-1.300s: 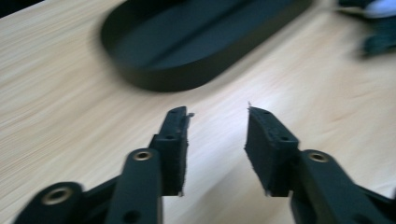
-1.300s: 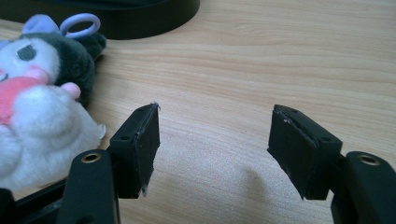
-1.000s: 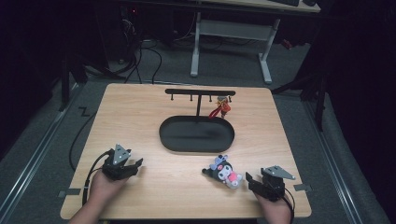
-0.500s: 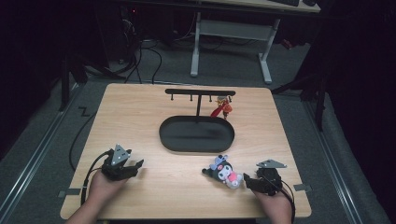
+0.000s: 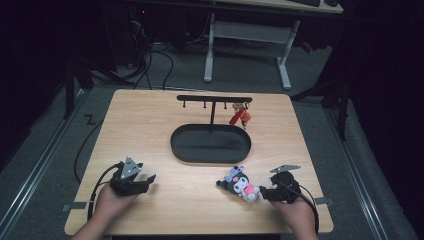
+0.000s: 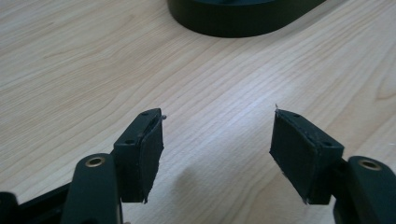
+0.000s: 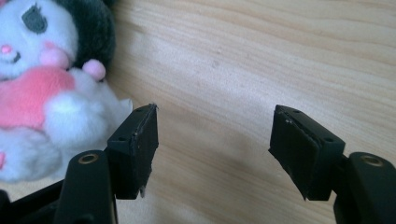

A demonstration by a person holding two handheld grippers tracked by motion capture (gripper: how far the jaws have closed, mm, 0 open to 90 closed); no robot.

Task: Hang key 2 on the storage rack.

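Observation:
A small plush toy (image 5: 241, 184), white and pink with a black hood, lies on the wooden table (image 5: 150, 125) near its front right. My right gripper (image 5: 264, 192) sits just right of it, open. In the right gripper view the plush toy (image 7: 51, 88) lies outside the left jaw, touching or nearly touching it, and bare wood lies between the pads of the right gripper (image 7: 215, 140). My left gripper (image 5: 146, 182) rests at the front left, open. In the left gripper view only table shows between the jaws of the left gripper (image 6: 217, 140).
A black oval tray (image 5: 210, 156) sits mid-table, its edge (image 6: 243, 23) ahead of the left gripper. Behind it stands a black hook rack (image 5: 215, 99) with a red keychain (image 5: 240, 117) hanging at its right. A desk frame (image 5: 250, 35) stands on the floor beyond the table.
My right gripper has shifted a little left toward the plush toy and lifted slightly. The left gripper has stayed where it was.

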